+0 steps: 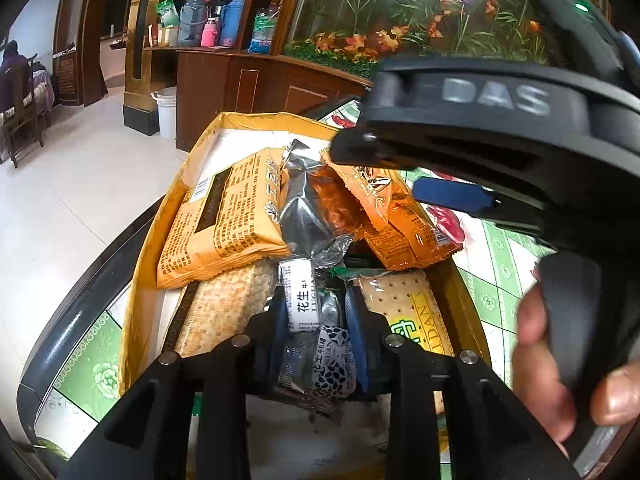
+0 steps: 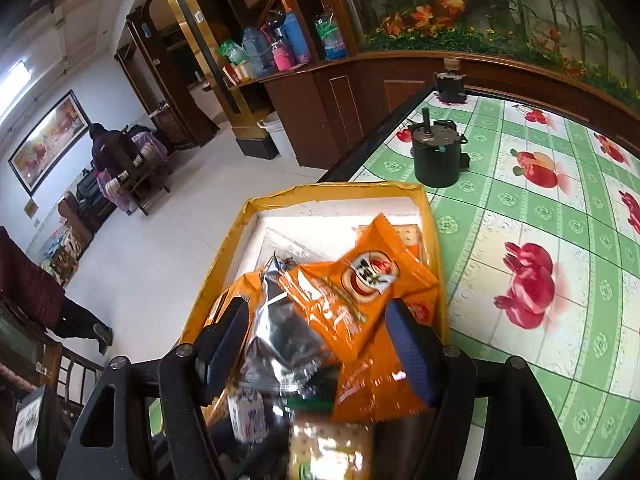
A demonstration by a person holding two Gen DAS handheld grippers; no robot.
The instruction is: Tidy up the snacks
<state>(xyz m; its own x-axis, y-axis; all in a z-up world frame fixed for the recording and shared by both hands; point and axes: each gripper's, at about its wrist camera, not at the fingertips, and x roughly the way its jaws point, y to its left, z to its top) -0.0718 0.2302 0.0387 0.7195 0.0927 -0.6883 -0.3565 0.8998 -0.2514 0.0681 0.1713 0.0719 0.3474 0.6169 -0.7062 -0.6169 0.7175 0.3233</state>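
- The snacks sit heaped in a yellow-taped box (image 1: 208, 136) at the left edge of the desk (image 2: 500, 208), with bare floor just beyond. A sideways push from either tool could send the box over that edge.
- The big yellow packet (image 1: 224, 220) leans up against the box's left wall, propped on a cracker pack (image 1: 224, 312). If I jog the pile, I think it slides out over the wall.
- The left gripper (image 1: 318, 312) has its jaws nearly together around a small white peanut bar (image 1: 304, 300). I can't tell whether the pads are pressing on it. If the hold is loose the bar drops crooked — if tight, pulling away drags it out.
- The silver packet (image 1: 308, 216) lies across the middle, slick foil under a load — likely to skid.
- The right gripper (image 2: 316, 344) has its jaws wide and grips nothing. The orange packet (image 2: 360, 300) lies loose between them on top of the foil, close to the box's right wall. It could be knocked over that wall onto the desk.
- The two tools are close together above the box, so I'd worry about them colliding.
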